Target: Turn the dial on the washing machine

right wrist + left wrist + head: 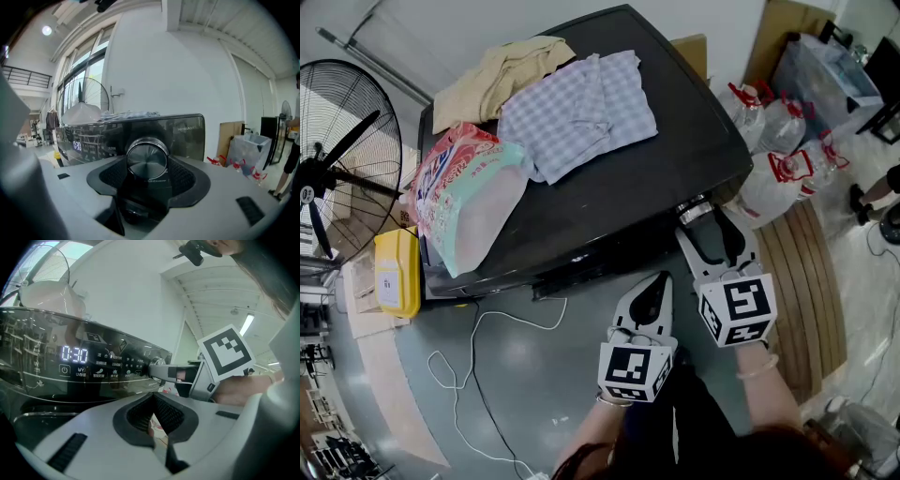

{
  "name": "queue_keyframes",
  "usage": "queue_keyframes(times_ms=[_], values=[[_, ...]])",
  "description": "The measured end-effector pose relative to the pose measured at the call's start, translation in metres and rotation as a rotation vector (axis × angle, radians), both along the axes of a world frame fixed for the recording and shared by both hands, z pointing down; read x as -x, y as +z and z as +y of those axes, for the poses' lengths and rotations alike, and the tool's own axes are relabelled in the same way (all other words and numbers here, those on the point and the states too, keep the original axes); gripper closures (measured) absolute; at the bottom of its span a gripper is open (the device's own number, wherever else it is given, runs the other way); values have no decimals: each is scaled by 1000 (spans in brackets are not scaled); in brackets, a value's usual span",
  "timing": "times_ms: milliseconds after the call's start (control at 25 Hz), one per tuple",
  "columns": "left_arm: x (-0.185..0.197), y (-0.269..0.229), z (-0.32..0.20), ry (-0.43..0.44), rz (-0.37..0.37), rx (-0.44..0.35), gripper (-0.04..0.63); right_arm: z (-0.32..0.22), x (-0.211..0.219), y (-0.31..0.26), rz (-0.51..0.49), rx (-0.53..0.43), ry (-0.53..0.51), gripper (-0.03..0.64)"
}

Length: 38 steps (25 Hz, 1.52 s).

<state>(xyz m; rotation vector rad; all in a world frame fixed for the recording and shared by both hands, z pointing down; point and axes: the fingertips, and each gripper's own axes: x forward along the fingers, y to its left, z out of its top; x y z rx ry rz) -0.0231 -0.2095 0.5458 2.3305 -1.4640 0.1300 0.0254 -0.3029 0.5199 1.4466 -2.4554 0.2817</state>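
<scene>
Washing machine (609, 169): boxy, glossy black top and front panel (93, 366). Left gripper (659, 281) held near level, tipped slightly down, short of panel, jaws pinched together, empty. Right gripper (705, 223) likewise tilted, ribbed dark pads (185, 176) clamped on dial (147, 158): round, brushed metal, panel's right end.

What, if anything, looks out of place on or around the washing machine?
A printed plastic bag appears to overhang the washing machine's front-left corner, and crumpled clothes lie loose on its lid. A white cable trails across the floor. The right gripper grips the dial squarely.
</scene>
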Motion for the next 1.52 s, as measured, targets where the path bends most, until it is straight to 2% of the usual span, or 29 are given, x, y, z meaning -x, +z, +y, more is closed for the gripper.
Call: queue_keyframes(times_ms=[160,400,880,1000,1240,1520], values=[[1,0,0,0,4,0,578,-1,0,0,-74,32,19,324],[5,1,0,-6,0,1,578,-2,-2,1,-237,97,52,324],[4,0,1,-2,-1,2,578,-2,-2,0,-296,116,61,322],[3,0,2,2,-1,3,578,-2,-3,-1,-258,106,43,324],[2,3,4,6,-7,10,578,4,3,2,-15,44,-42,282],[0,4,5,12,-6,12,578,3,8,-2,133,-20,-70,279]])
